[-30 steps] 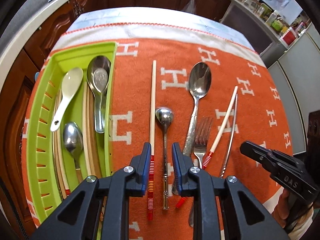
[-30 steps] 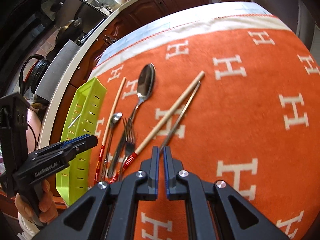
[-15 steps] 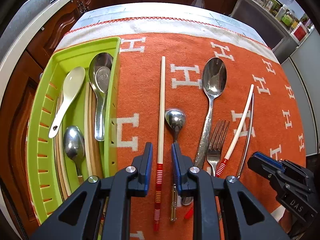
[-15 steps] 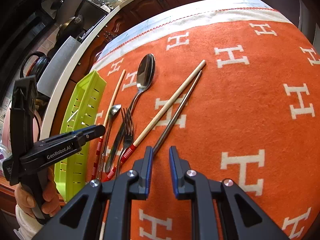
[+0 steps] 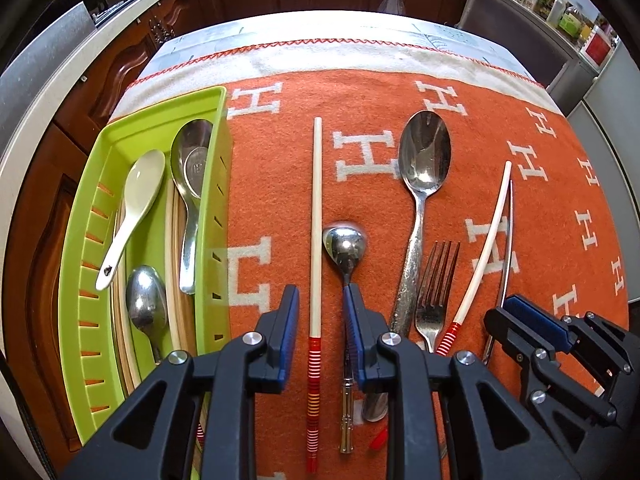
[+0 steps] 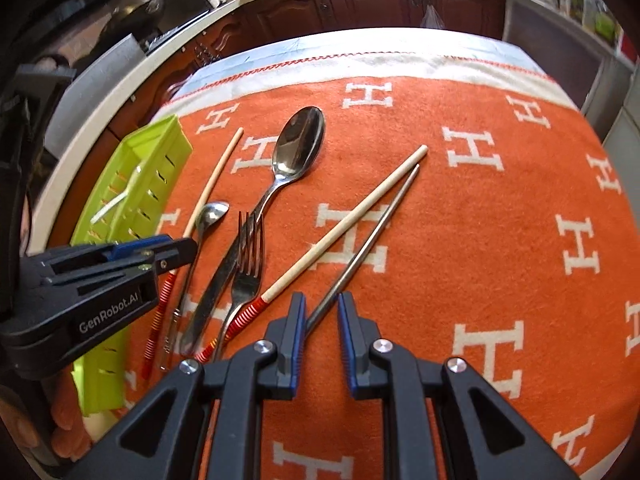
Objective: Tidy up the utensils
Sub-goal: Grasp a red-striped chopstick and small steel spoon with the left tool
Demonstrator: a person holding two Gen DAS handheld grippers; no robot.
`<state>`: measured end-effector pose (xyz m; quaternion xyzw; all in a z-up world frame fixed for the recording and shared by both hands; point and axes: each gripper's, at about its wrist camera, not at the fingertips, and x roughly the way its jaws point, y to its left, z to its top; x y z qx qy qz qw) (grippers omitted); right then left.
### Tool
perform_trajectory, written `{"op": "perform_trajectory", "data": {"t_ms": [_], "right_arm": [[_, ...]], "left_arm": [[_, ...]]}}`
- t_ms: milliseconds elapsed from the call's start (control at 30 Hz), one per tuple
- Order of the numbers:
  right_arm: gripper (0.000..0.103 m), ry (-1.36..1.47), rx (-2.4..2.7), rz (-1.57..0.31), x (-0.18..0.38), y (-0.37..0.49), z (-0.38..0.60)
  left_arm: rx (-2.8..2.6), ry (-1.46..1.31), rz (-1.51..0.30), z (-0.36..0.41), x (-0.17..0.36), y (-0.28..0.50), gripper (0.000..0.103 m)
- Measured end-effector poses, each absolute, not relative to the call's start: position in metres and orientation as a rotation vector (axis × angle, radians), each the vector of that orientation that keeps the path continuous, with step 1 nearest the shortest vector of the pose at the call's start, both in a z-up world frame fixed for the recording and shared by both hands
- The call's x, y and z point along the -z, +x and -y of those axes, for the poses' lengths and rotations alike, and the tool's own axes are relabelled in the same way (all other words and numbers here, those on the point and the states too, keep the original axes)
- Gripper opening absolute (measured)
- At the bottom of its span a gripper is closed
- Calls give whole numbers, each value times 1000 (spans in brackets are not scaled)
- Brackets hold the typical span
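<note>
Straddling the red-banded end of a wooden chopstick point(image 5: 316, 216), my left gripper point(image 5: 321, 320) has its fingers spread and clenched on nothing; the stick's long axis runs straight away from me, dead between them. My right gripper point(image 6: 321, 316) is likewise released, its fingers either side of the near end of a metal chopstick point(image 6: 372, 228) that angles away to the right. Beyond lie a small spoon point(image 5: 344, 244), a fork point(image 5: 434, 280) and a large spoon point(image 5: 425, 160) on the orange cloth point(image 5: 280, 152). Farther left, the green tray point(image 5: 76, 240) already holds spoons, so my left hand is nearer it.
</note>
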<state>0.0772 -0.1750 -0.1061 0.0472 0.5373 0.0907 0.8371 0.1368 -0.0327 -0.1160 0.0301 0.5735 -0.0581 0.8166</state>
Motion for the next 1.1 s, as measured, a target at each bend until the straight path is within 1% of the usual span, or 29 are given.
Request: {"op": "perform_trajectory", "data": {"t_ms": [33, 133, 200, 367, 633, 800, 1100], "right_arm": [[15, 82, -187, -1133, 106, 76, 174], [13, 49, -177, -1136, 106, 74, 174], [12, 45, -166, -1140, 105, 74, 178], [9, 57, -139, -1143, 105, 71, 194], [9, 164, -142, -1164, 107, 72, 222], [9, 119, -135, -1146, 106, 68, 215], [9, 146, -153, -1151, 107, 68, 220]], "left_arm": [[125, 74, -1226, 34, 116, 136, 21], [160, 58, -1237, 39, 118, 133, 11], [165, 56, -1245, 41, 119, 130, 9], [161, 48, -1242, 40, 120, 125, 9], [153, 45, -1216, 40, 120, 117, 9], [143, 18, -1209, 32, 116, 112, 3], [172, -25, -1222, 22, 114, 105, 3]]}}
